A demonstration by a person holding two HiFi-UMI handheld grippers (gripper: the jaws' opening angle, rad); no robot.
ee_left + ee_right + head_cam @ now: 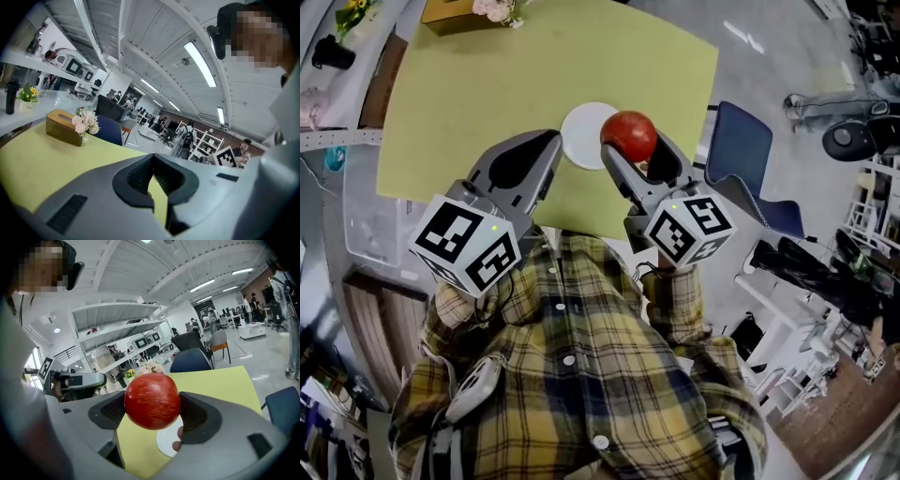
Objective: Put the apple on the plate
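grip first: the right gripper (152, 401) has its jaws pinching the apple (628, 136) from either side, up clear of the tabletop (469, 103). the apple is round and red with faint paler streaks, smooth and glossy. it has no long axis to line up, and it bulges out past the jaws. the plate (583, 137), small, white and bare, lies flat just beyond and below the fruit, a little toward the person's left. in the head view the apple overlaps its right rim. the coming move looks to me like a short carry forward-left and down, then a release. a round fruit may roll on a flat plate, so letting go low seems wise. the left gripper (551, 141) hangs by the plate's left edge, jaws pressed together at the tips on nothing. farther off, a tissue box (63, 126) and flowers (85, 123) sit near the tabletop's far edge.
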